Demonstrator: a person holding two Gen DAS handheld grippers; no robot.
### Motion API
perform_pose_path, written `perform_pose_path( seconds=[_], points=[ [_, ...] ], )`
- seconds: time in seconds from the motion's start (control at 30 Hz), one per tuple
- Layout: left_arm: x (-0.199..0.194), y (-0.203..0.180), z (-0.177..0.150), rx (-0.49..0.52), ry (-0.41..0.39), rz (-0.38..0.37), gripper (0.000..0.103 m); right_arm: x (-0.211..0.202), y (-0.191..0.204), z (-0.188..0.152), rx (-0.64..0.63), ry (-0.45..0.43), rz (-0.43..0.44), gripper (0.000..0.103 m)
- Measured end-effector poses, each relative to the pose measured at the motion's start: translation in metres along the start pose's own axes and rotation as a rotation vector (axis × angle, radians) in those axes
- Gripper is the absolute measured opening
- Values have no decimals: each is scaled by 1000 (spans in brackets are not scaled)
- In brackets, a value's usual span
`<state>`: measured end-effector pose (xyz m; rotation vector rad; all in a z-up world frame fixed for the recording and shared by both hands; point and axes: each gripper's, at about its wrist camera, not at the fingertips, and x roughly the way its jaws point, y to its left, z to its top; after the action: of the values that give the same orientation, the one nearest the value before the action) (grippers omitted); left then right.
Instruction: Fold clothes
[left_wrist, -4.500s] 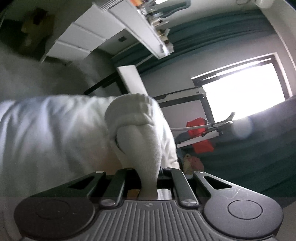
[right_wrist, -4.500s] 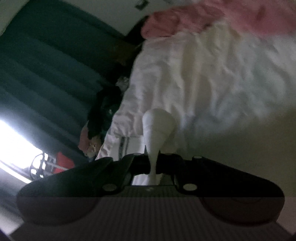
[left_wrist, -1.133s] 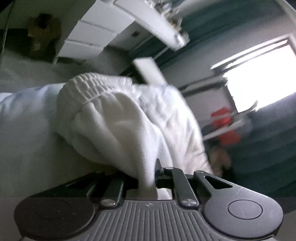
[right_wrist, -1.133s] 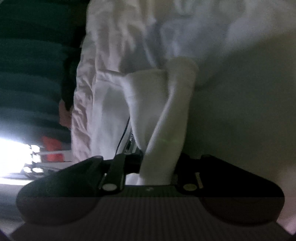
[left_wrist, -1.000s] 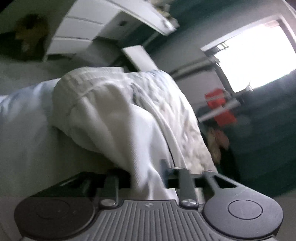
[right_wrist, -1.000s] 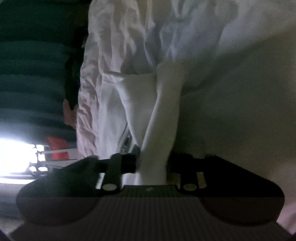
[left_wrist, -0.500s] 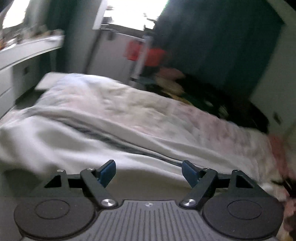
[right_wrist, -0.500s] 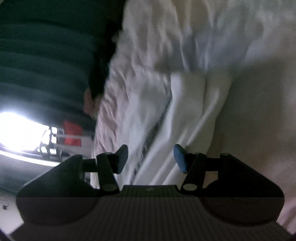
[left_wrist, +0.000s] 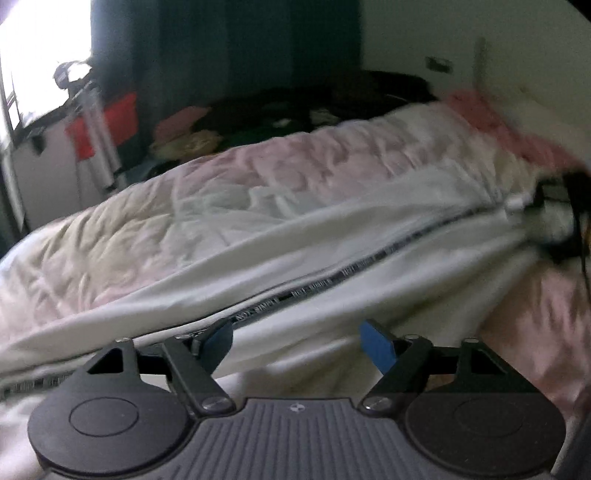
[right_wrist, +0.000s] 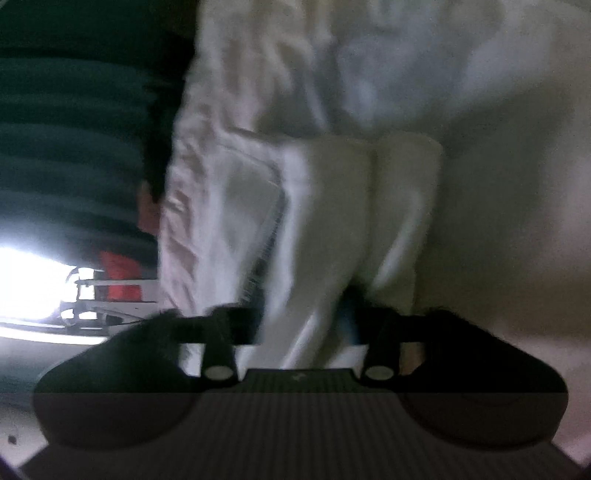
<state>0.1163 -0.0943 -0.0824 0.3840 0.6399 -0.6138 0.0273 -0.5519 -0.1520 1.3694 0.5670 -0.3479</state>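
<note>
Pinching white trousers (right_wrist: 332, 229), right tongs (right_wrist: 303, 325) closing

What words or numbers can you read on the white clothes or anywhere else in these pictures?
Dark stripe along the white garment: it carries repeated light lettering, too blurred to read.
Small round mark on the left hand-held gripper: a logo, no readable letters.
Right wrist view: no text visible.
Nothing else can be read.
</note>
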Motion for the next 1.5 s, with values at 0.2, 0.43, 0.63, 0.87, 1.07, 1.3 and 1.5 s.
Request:
perform_pose_path(
  seconds=[0.2,0.43,0.63,0.87,1.07,1.3,1.5],
  points=[
    [3,-5,-18,145,-15,-22,61,-16,54,-2,-255,-183,153,9],
    [-1,-4,-25,180,-45,-47,14,-16,106,-29,-465,-371,167,9],
    [-42,29,-14,13,-124,-165,6,1,88,-22,-389,-341,-53,9],
    [-62,43,-16,-62,-113,-286,6,-29,88,-28,-380,-381,44,9],
    [-42,38,-23,-85,-29,-264,6,-38,82,-30,-399,-389,-59,17],
    [-43,61,-17,-285,-104,-269,7,-53,55,-14,-325,-438,-243,61],
    [-51,66,-10,-350,-185,-223,7,-20,53,-51,-189,9,148,75]
  ],
)
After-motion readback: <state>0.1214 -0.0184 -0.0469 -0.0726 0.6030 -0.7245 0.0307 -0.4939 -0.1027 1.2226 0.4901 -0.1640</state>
